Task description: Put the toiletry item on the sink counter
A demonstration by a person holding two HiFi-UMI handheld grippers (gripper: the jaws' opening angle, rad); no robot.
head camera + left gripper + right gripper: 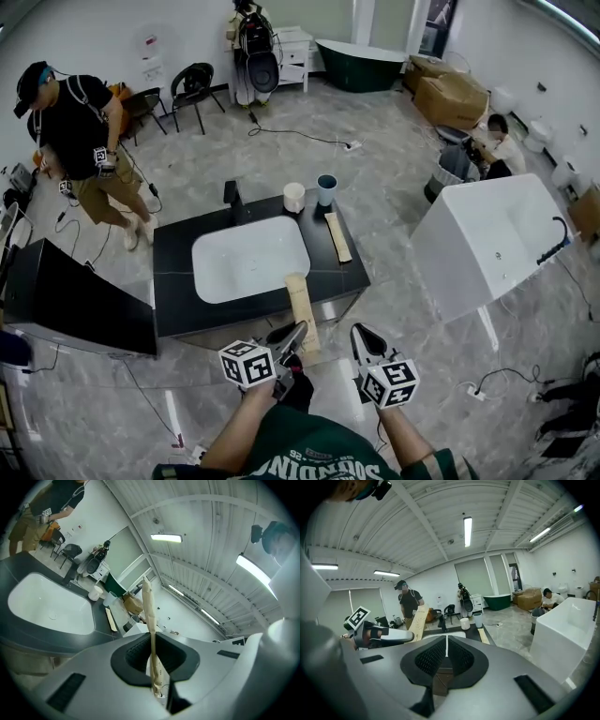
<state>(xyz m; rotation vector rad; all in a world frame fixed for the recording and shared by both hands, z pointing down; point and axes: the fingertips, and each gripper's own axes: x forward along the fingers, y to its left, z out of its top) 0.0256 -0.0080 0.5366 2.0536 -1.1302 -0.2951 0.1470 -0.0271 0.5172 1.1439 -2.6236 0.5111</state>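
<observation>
- Between the jaws of my left gripper (152, 645) sits a flat tan packet (148, 609), pinched edge-on near its lower end. The jaws are clamped on it.
- Out past those jaws the packet runs long and straight. In the head view its far end overlaps the near edge of the black counter (173, 258).
- On my right gripper (446, 649) the jaws are pressed together with nothing between them.
- That gripper hovers just right of the left one, and both sit short of the counter's near edge.
- Ahead of the left jaws, a white basin (249, 259) is set into the counter.
- Beyond the basin stand a faucet (232, 196), a white cup (294, 197) and a blue cup (326, 189). A second packet (337, 236) lies flat to the basin's right.
- Far to the left of the jaws a person (80, 131) stands on the floor, and off to the right is a white tub (487, 246).
</observation>
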